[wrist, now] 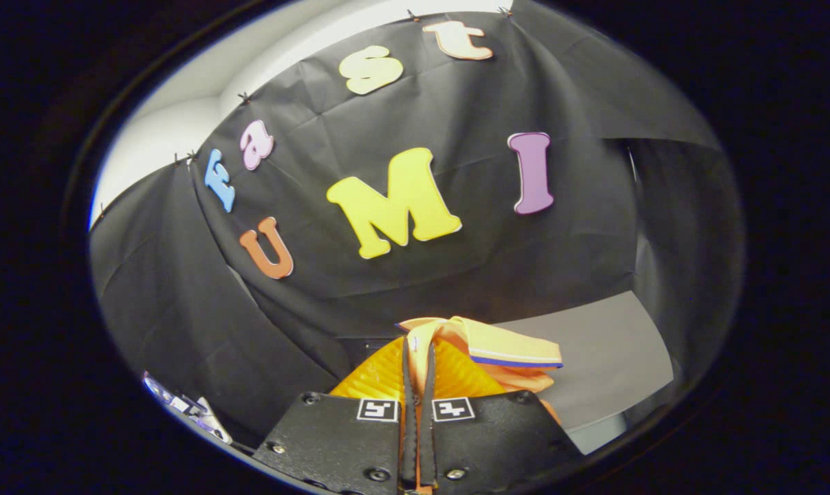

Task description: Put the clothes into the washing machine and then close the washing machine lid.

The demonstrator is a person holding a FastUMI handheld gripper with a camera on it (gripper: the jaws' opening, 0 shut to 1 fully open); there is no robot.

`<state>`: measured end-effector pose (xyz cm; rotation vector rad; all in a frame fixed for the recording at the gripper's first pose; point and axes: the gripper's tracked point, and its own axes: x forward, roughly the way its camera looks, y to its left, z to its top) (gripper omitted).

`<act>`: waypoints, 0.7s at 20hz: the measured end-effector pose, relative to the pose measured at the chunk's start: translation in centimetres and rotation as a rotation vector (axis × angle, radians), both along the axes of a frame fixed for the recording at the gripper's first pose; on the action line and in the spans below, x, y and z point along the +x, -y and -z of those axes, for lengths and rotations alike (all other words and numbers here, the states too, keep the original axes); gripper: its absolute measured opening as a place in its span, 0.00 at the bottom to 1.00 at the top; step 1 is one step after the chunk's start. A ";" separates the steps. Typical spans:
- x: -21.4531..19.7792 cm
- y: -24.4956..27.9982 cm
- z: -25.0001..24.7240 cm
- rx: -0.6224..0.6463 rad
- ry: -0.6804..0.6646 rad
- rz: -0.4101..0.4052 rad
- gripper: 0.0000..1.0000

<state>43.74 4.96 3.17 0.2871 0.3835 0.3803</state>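
So the orange garment (pixel 487 347) was pinched right between the claw (pixel 418 375) fingers, which were pressed nearly together with just a thin strip of cloth sandwiched in the slot, and the rest of it bunched up and flopped over just ahead of the fingertips, with a paler band and a thin blue stripe along one folded edge. It looked lifted clear of everything, hanging off the claw rather than lying on anything. Beyond it and off to the right there was a flat grey surface (pixel 607 350), which might've been the tabletop or part of the washing machine, honestly couldn't tell which, and I couldn't make out the drum opening or the lid at all from this angle. Behind all that was just the black cloth wall (pixel 456 261) of the booth. Biggest worry for me: the grip seemed to be on a small fold of a slippery-looking fabric, so any quick swing could've let it slide out before it got over the opening. Second one, since most of the garment was hanging loose, a trailing end could've draped over the machine's rim instead of dropping inside, and then the lid would've caught on it. And with the camera pointed up at the wall, lining up the drop would've been kind of blind.
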 end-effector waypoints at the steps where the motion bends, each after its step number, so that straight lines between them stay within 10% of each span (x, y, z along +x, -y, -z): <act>1: -0.6 -1.0 -0.5 -0.003 0.013 -0.005 0.05; 14: -5.5 -14.3 -2.1 -0.003 0.034 -0.082 0.05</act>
